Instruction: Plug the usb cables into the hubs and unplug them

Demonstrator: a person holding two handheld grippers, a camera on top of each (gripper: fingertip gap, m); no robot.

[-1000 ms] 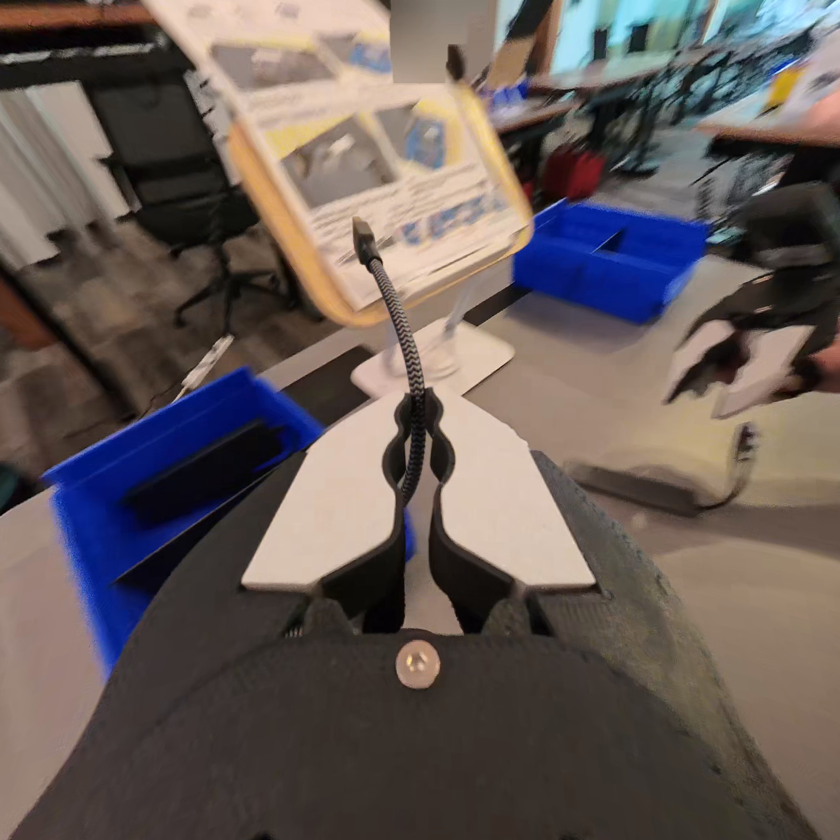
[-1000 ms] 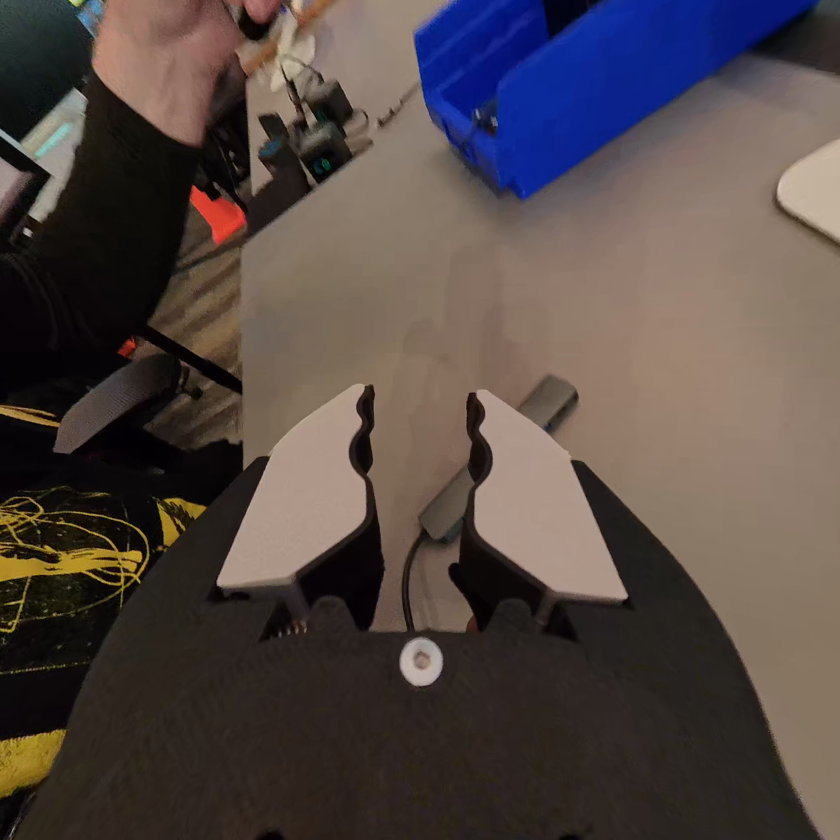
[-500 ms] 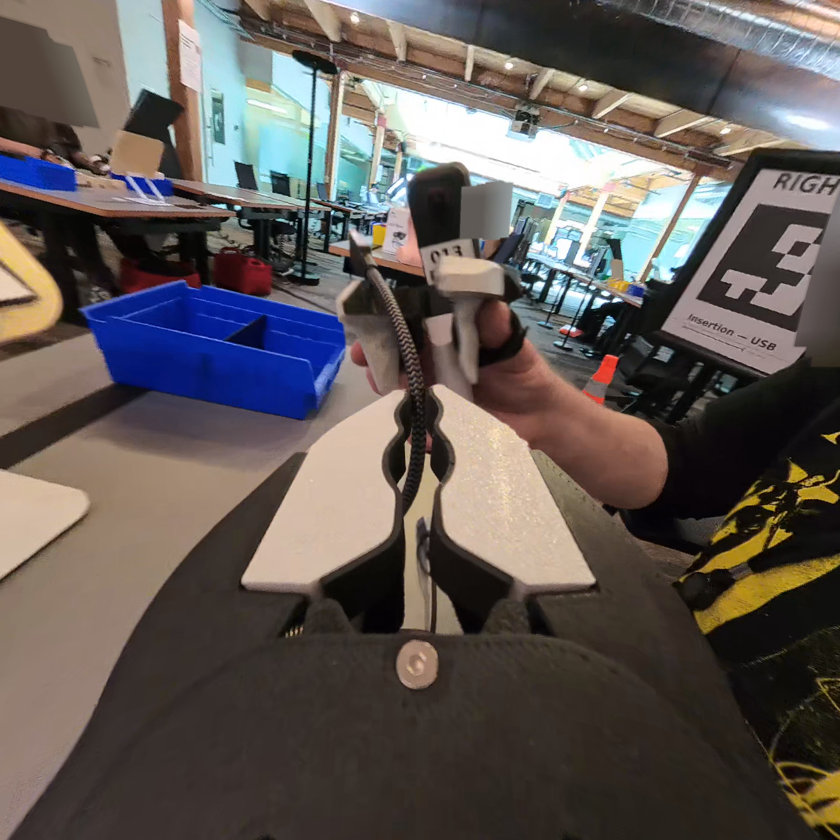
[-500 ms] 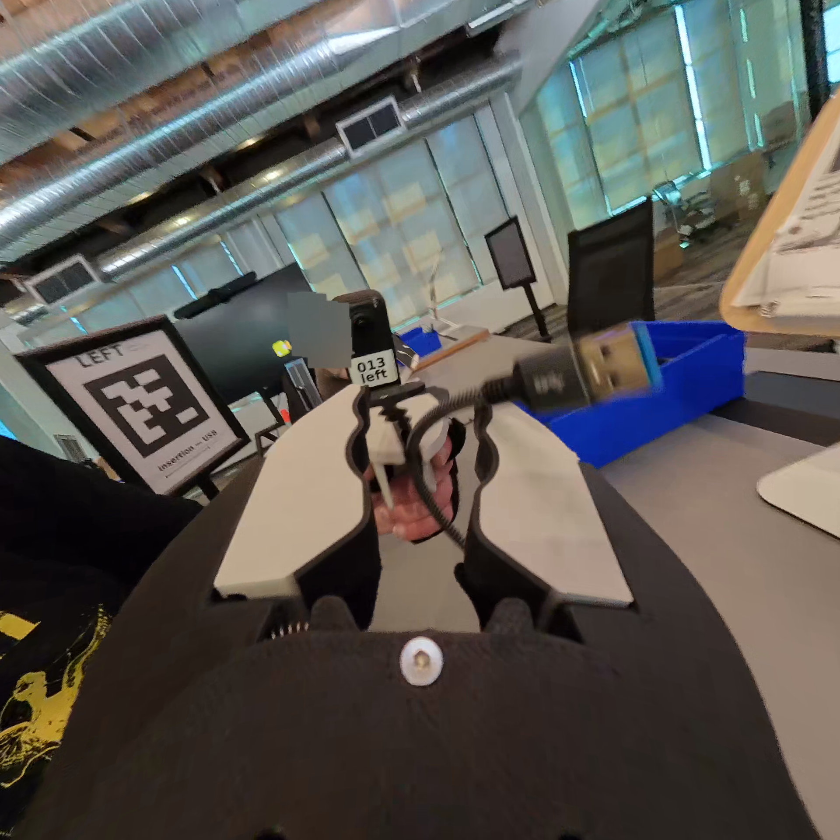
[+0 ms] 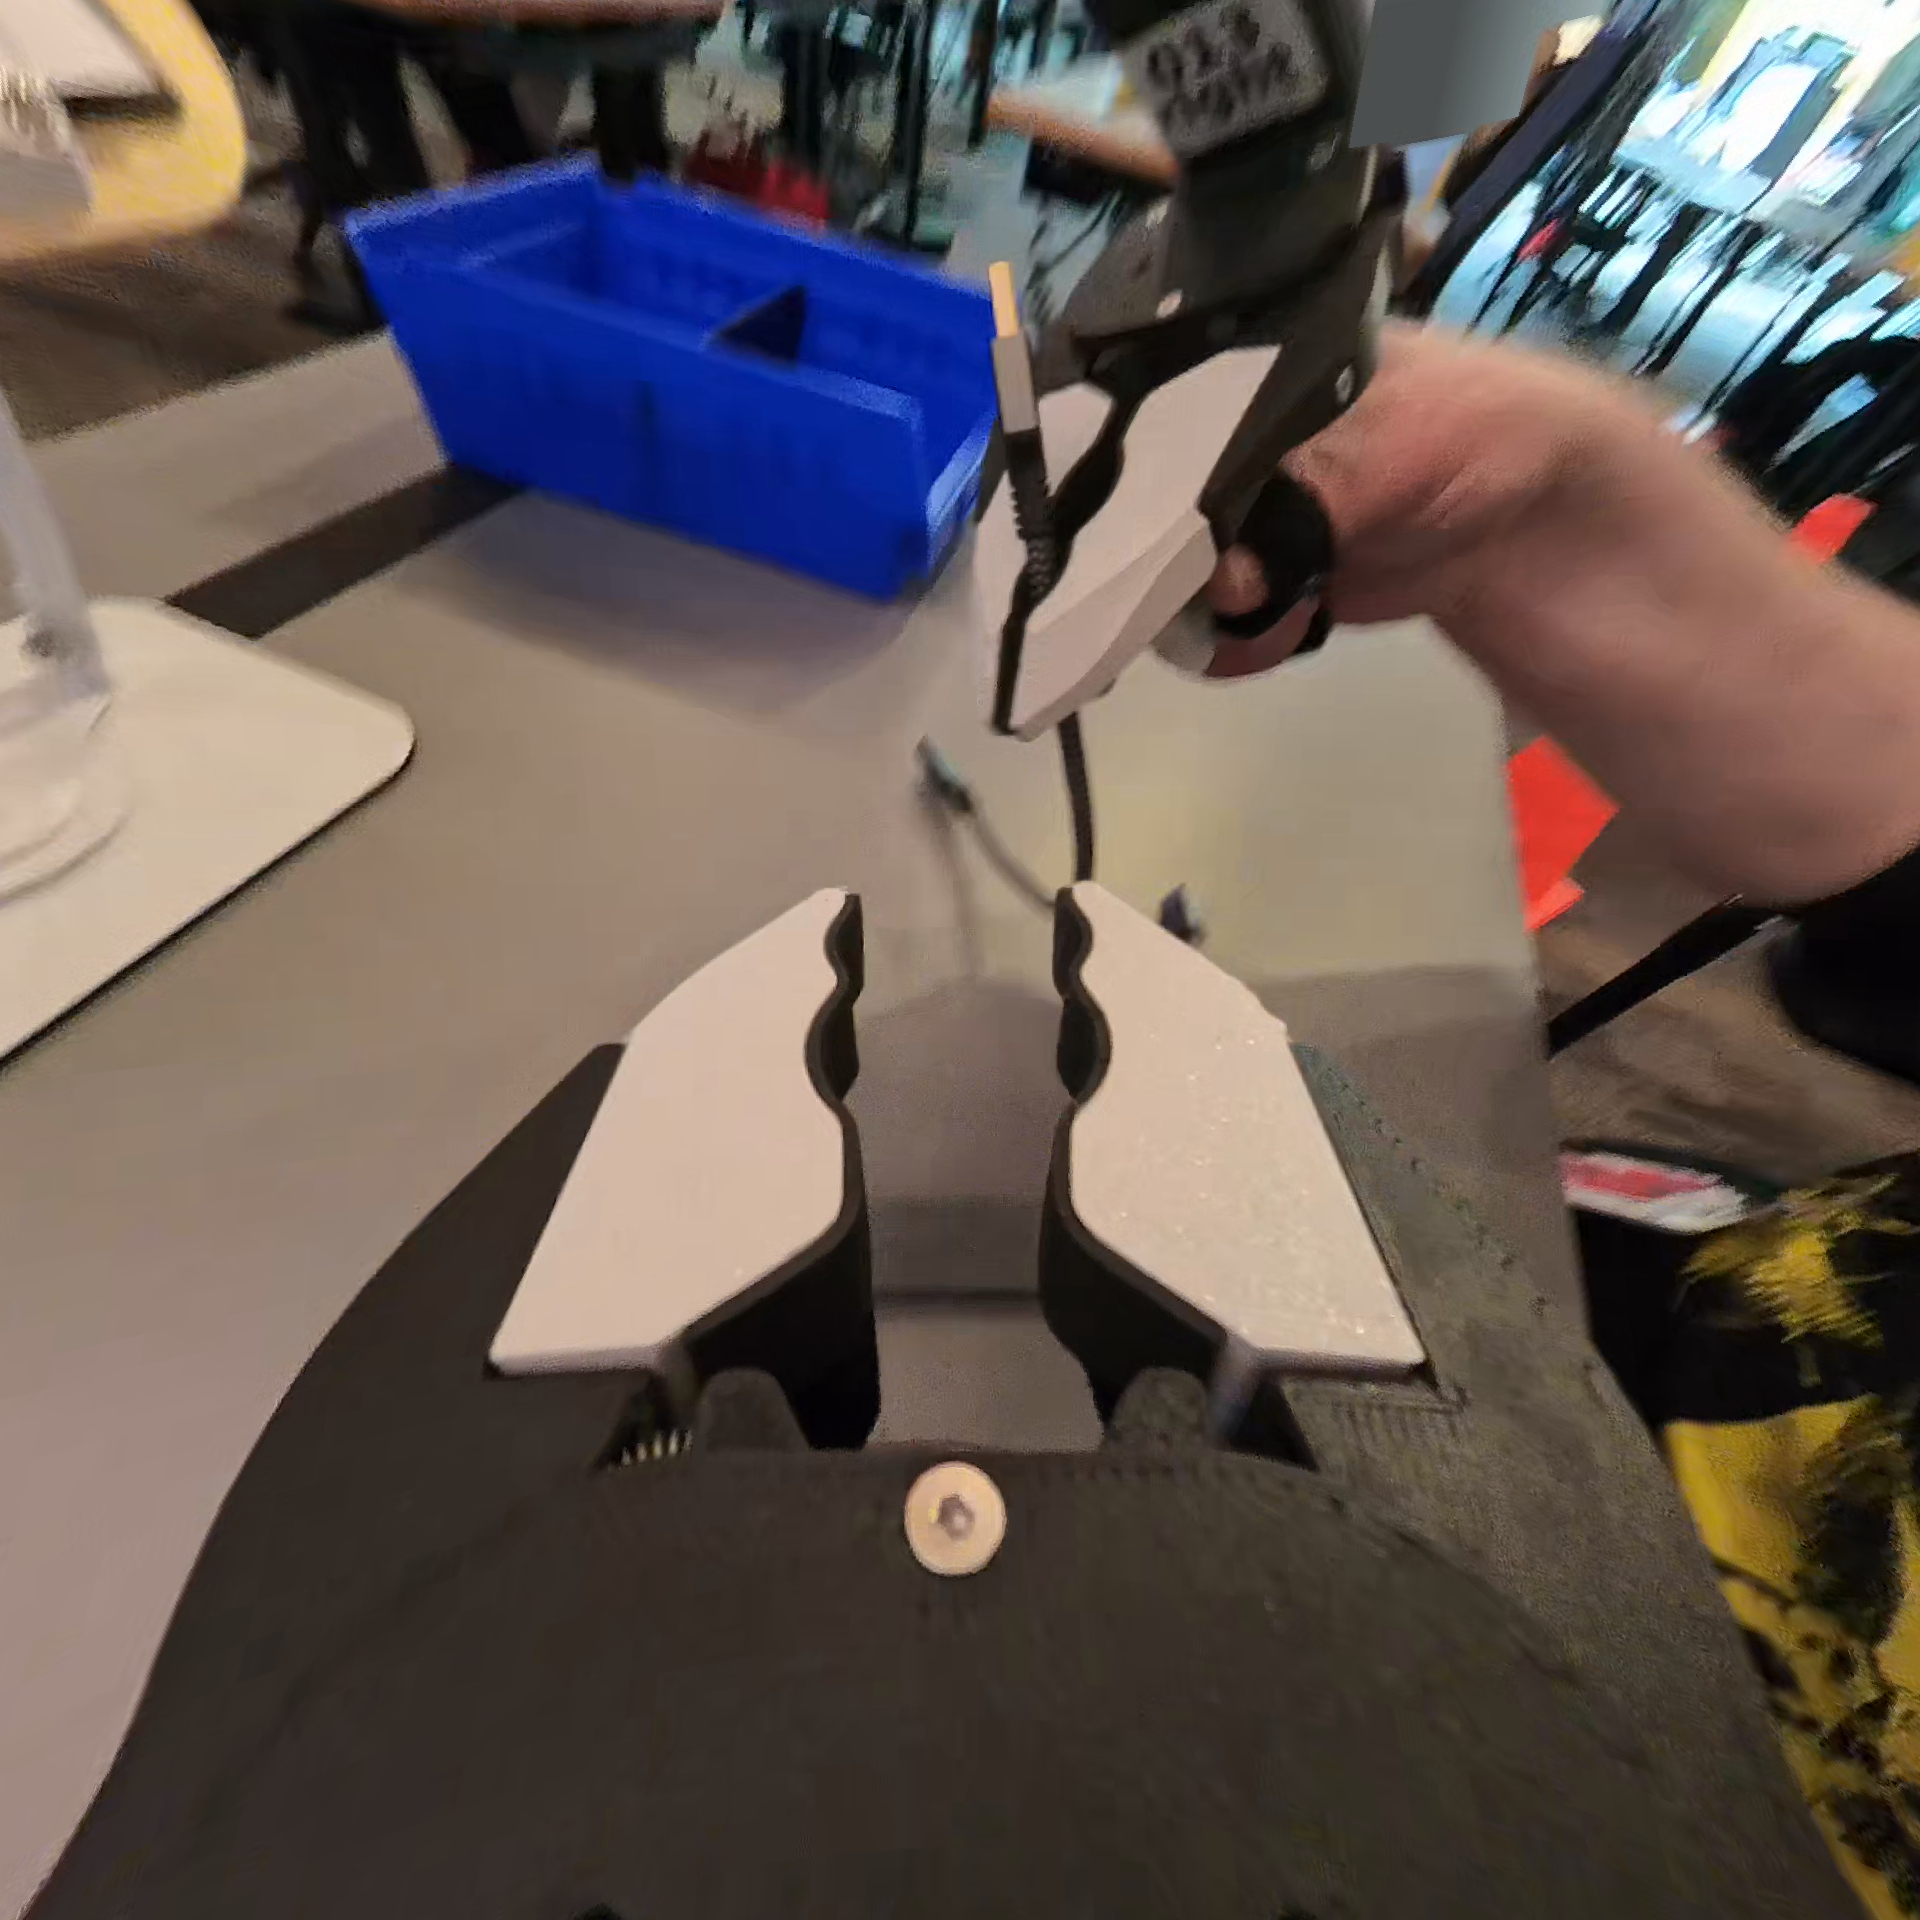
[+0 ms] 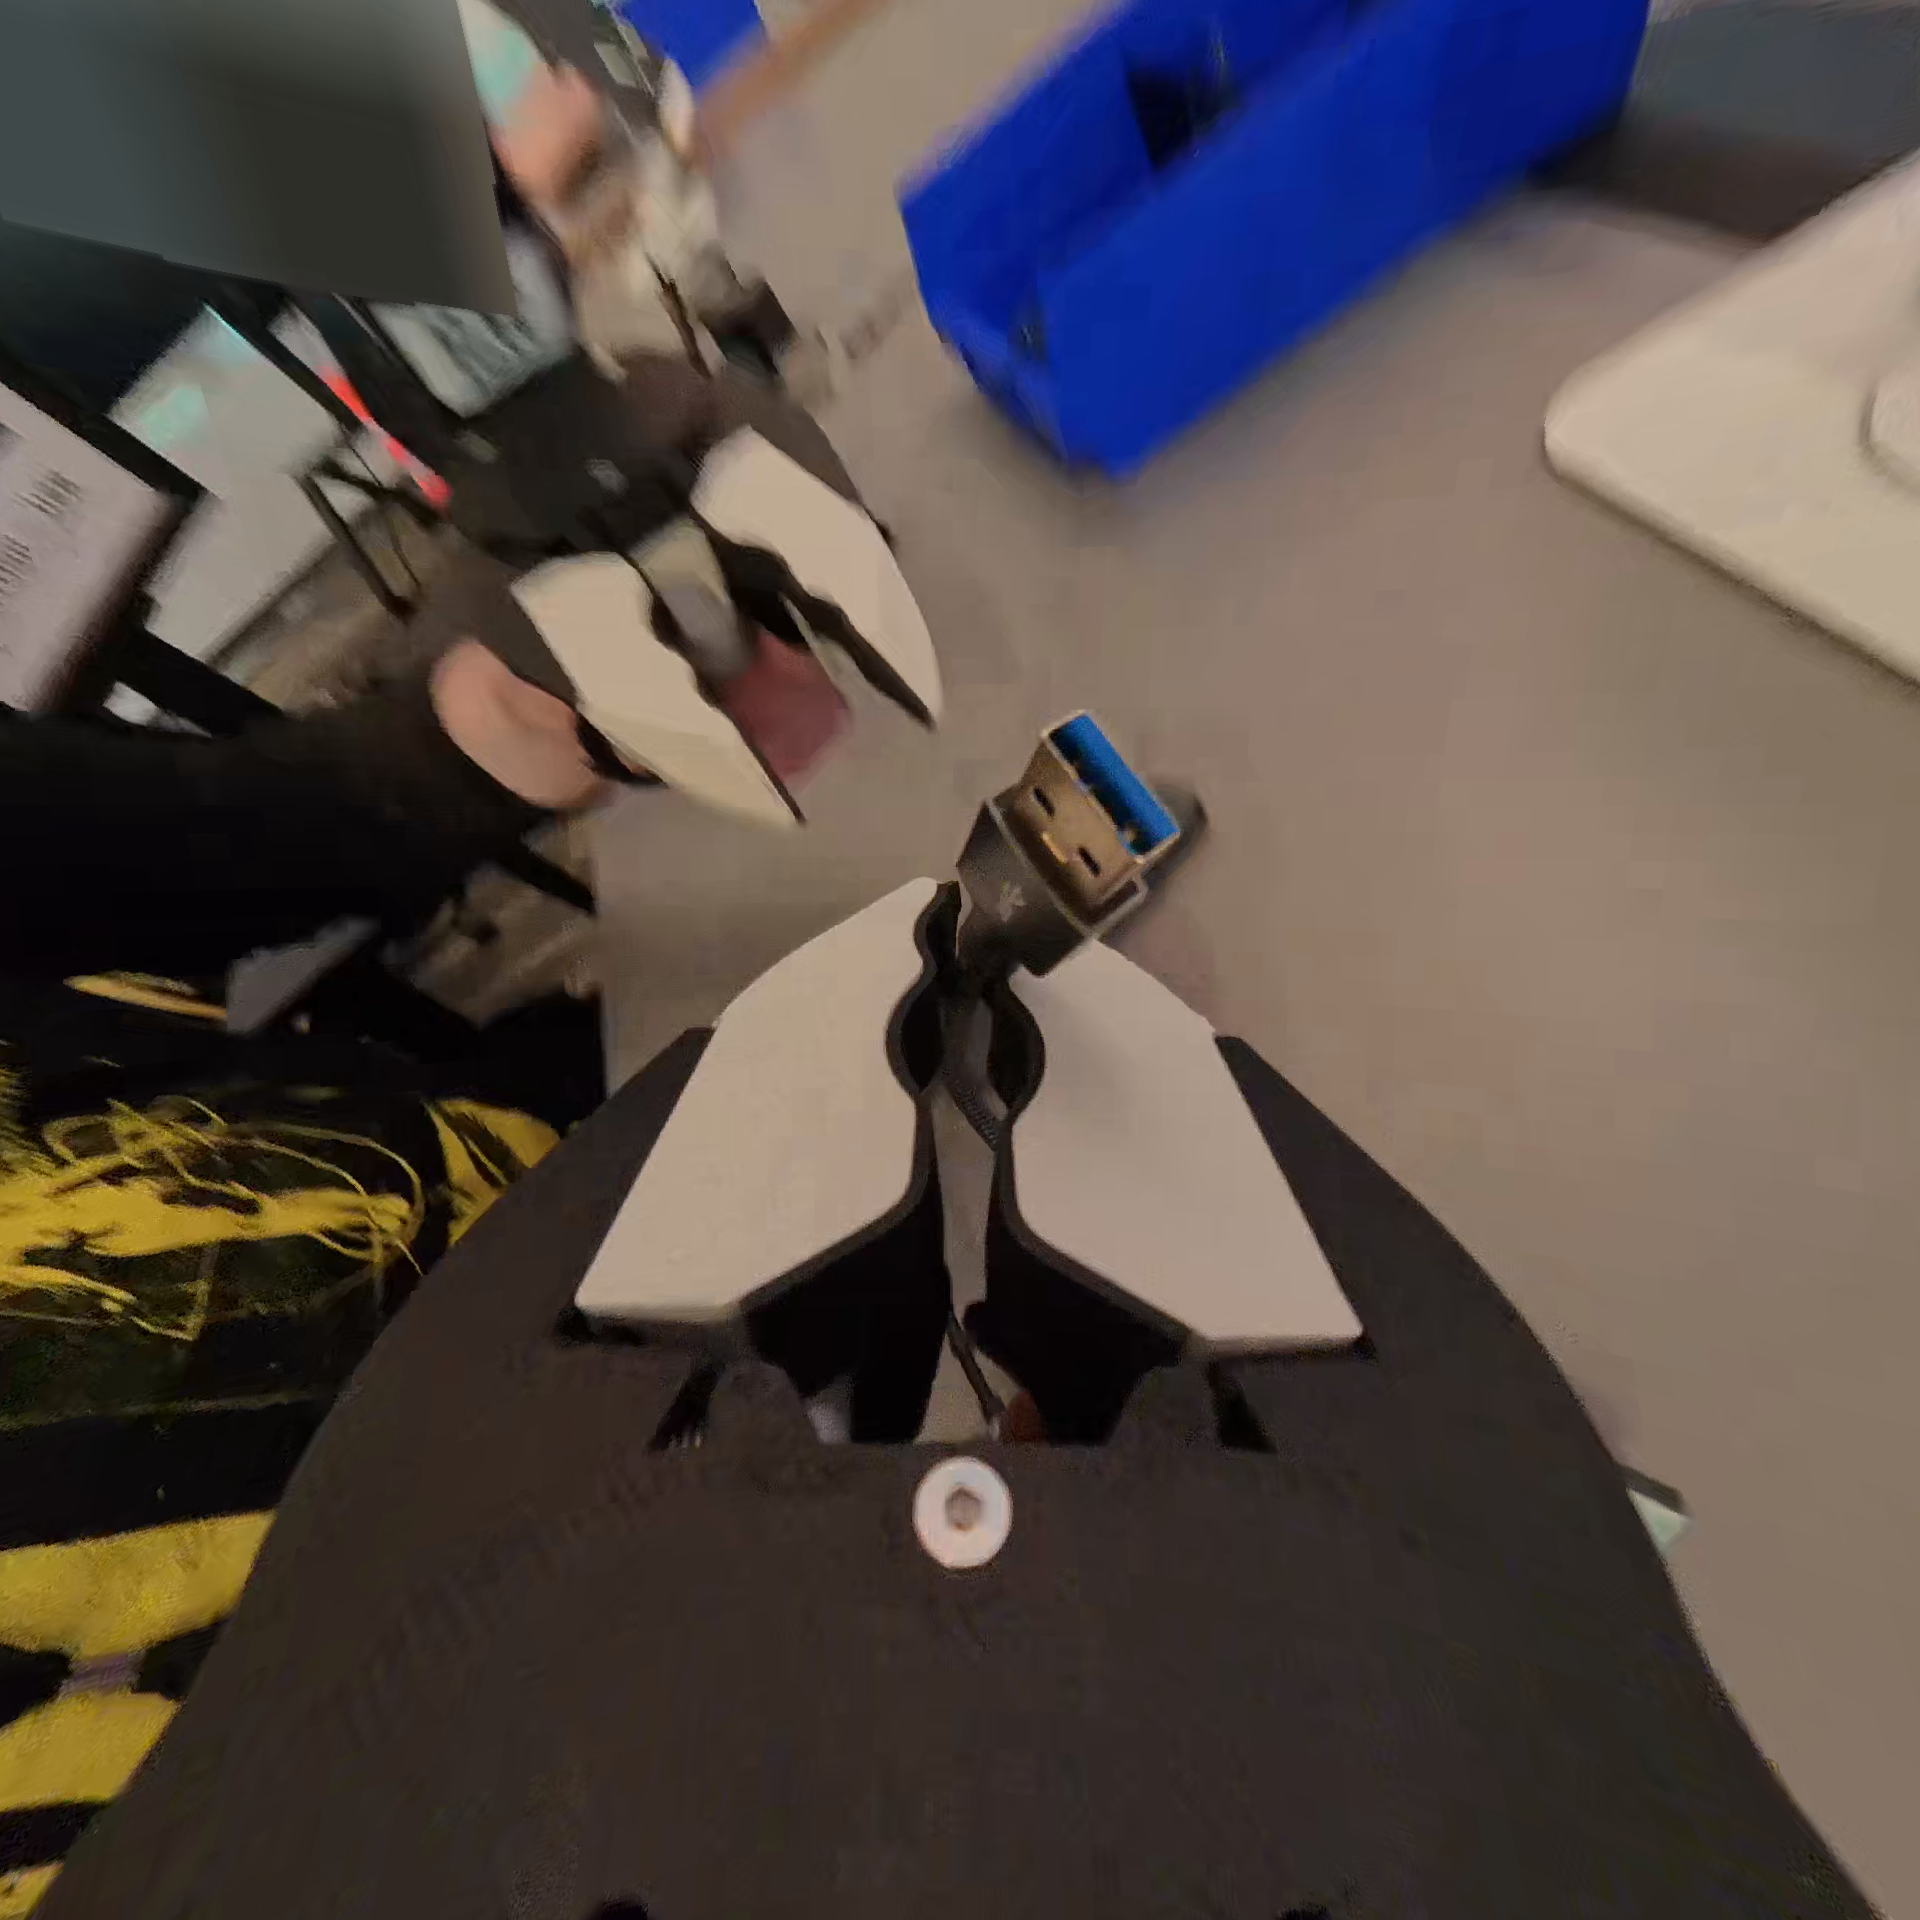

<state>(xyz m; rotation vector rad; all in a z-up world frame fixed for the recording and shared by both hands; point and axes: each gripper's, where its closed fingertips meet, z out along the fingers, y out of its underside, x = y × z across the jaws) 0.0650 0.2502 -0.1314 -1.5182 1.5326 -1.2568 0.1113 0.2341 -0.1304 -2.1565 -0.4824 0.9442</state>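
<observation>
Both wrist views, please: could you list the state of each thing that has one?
Left gripper: open, nothing between its fingers.
Right gripper: shut on the braided cable just behind its plug.
USB cable: unplugged, lifted off the table, blue-tipped plug pointing forward.
Blue bin: upright on the table.

the counter (image 5: 582, 790) is grey. the bin (image 5: 665, 384) is blue. the plug (image 6: 1081, 831) is silver with a blue tip. the cable (image 5: 1039, 520) is black and grey. the shirt (image 6: 156, 1226) is black with yellow scribbles.
</observation>
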